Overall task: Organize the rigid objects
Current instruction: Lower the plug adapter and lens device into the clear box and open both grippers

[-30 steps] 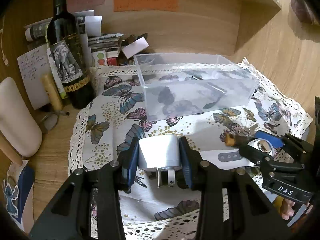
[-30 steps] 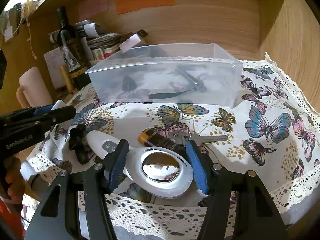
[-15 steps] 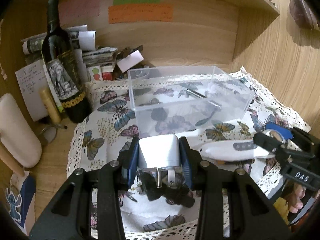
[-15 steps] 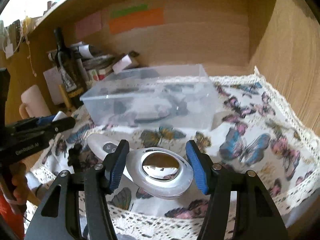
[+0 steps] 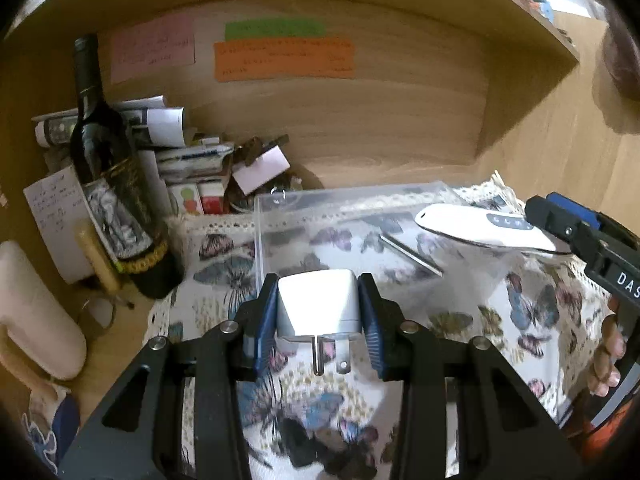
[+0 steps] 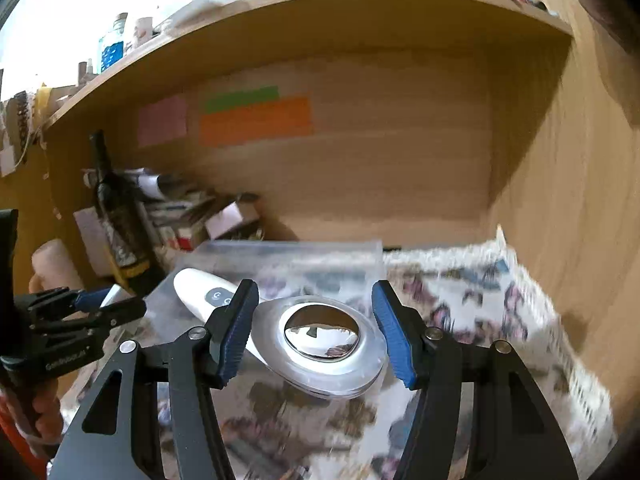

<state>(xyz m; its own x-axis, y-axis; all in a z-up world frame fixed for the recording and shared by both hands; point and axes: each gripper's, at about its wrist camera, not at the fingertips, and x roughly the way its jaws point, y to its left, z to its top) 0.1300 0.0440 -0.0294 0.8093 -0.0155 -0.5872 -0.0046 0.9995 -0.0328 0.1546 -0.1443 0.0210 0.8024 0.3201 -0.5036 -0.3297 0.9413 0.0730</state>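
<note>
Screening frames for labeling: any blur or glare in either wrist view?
Left wrist: mostly sharp, white plug adapter crisp in the left claw. Right wrist: butterfly-print tablecloth motion-smeared, blown-out white top left, reflections on the white handheld device's mirrored disc.

The clear plastic bin (image 5: 360, 216) is open on top, with only a metal rod (image 5: 410, 254) lying inside. Left of the bin, a wine bottle (image 5: 110, 184) and a paper pile (image 5: 188, 156) crowd the way. Above the bin, the wooden shelf (image 6: 320, 16) limits height.
</note>
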